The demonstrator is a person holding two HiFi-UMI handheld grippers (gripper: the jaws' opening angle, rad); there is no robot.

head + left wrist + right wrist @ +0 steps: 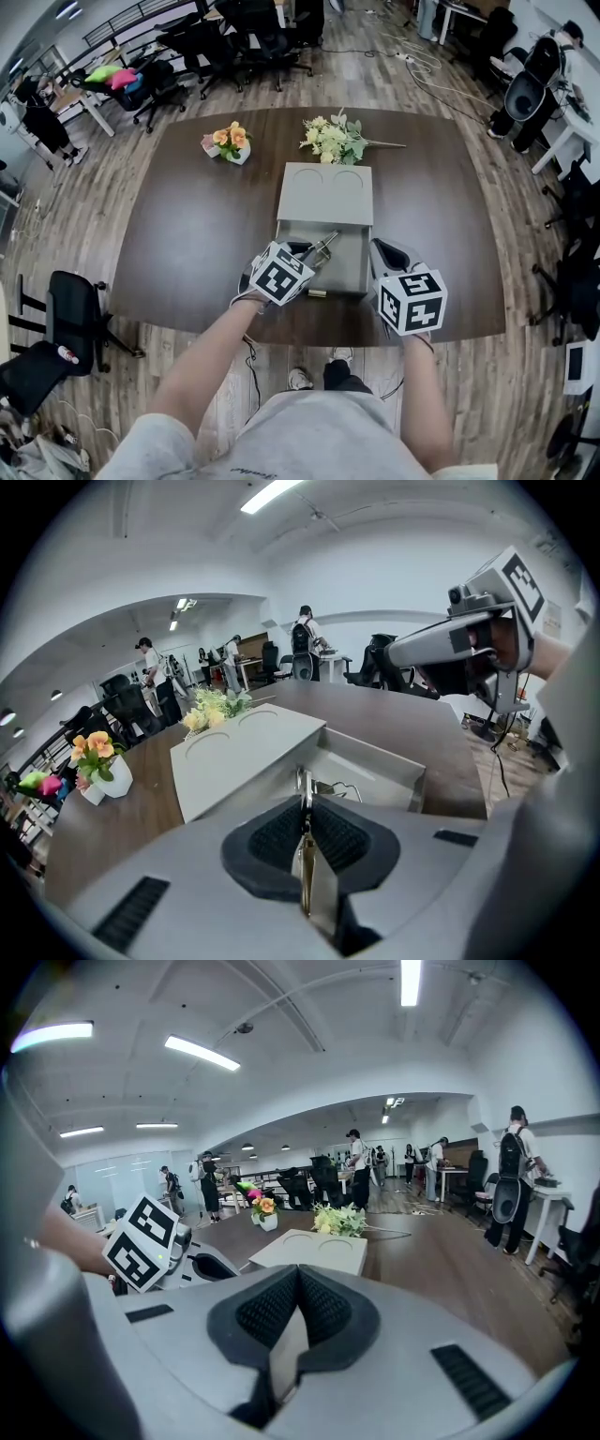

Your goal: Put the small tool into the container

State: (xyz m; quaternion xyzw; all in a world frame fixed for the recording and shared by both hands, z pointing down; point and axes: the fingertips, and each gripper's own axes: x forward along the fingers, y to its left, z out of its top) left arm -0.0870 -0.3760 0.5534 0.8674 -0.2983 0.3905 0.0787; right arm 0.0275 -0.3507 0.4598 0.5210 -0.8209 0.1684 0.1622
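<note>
A grey container (352,272) stands open on the dark table, its flat lid (325,192) lying behind it. My left gripper (309,251) is shut on a small thin metal tool (326,245), which pokes out over the open compartment. In the left gripper view the tool (303,782) sits edge-on between the black pads (342,841), above the container's inner wall (375,761). My right gripper (380,249) hovers at the container's right front corner. Its pads (323,1307) meet with nothing between them.
A small vase of orange flowers (228,142) and a bunch of pale flowers (336,139) lie on the table's far side. A short brass-coloured piece (318,293) sits at the container's front edge. Office chairs (244,42) and people stand beyond the table.
</note>
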